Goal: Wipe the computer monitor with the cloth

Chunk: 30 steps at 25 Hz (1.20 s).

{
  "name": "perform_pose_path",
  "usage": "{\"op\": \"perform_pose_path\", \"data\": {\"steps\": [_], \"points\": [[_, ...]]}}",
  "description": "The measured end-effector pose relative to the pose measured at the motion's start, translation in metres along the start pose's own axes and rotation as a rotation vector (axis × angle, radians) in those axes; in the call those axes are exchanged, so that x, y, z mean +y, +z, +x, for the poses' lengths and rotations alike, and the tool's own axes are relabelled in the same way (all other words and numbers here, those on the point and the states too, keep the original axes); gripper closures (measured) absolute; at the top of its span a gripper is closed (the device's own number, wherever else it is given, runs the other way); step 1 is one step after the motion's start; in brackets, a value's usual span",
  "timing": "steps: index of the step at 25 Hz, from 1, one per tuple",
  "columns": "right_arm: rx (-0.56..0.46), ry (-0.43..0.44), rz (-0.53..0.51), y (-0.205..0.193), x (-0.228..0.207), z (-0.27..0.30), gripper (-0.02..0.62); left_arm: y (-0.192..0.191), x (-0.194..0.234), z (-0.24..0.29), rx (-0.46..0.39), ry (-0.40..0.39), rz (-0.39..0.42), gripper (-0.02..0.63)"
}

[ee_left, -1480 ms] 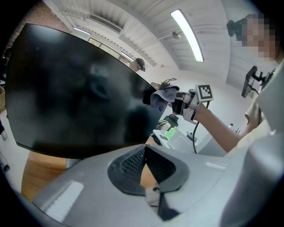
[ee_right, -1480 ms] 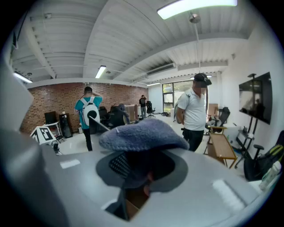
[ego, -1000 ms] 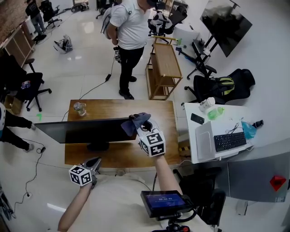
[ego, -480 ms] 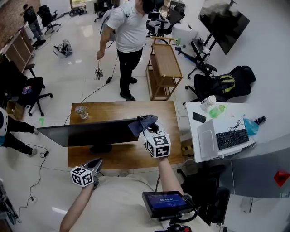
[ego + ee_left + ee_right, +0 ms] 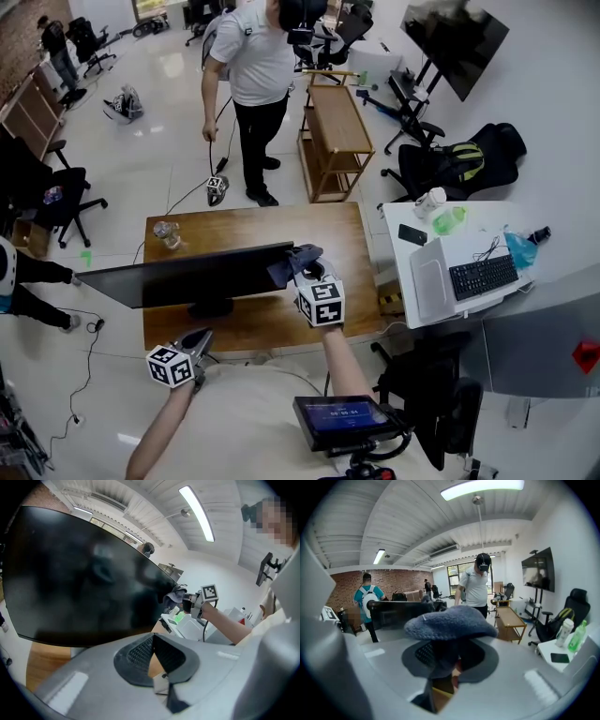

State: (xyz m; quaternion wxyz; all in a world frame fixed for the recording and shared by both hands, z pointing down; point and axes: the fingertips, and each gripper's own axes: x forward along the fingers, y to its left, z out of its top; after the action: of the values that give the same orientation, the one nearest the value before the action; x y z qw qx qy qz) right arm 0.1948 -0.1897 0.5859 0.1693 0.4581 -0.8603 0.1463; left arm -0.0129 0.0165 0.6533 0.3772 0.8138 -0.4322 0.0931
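The black monitor [image 5: 187, 274] stands on a wooden desk [image 5: 262, 225], its dark screen [image 5: 70, 583] filling the left gripper view. A grey-blue cloth [image 5: 292, 261] is bunched against the monitor's right end, with my right gripper [image 5: 303, 267] shut on it. In the right gripper view the cloth [image 5: 450, 623] drapes over the jaws, and the monitor [image 5: 396, 613] lies just beyond it to the left. My left gripper [image 5: 197, 339] hangs low at the desk's near edge, in front of the screen, shut on nothing [image 5: 153, 641]. The left gripper view also shows the cloth [image 5: 176, 594] at the screen's right edge.
A clear bottle [image 5: 166, 232] stands at the desk's far left corner. A person [image 5: 248, 84] holding a gripper stands behind the desk beside a wooden rack [image 5: 336, 141]. At the right is a white desk [image 5: 469, 225] with a laptop and a keyboard. Office chairs stand at the left.
The cloth and my right gripper stay at the monitor's right end, barely shifted. The person behind the desk has lowered a hand-held gripper toward the floor. My left gripper has not moved.
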Motion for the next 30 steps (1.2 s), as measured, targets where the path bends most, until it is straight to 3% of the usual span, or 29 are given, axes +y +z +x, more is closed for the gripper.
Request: {"op": "perform_pose_path", "data": {"steps": [30], "points": [[0.242, 0.012, 0.063, -0.147, -0.009, 0.051, 0.509, 0.018, 0.027, 0.002, -0.003, 0.025, -0.018, 0.603]]}}
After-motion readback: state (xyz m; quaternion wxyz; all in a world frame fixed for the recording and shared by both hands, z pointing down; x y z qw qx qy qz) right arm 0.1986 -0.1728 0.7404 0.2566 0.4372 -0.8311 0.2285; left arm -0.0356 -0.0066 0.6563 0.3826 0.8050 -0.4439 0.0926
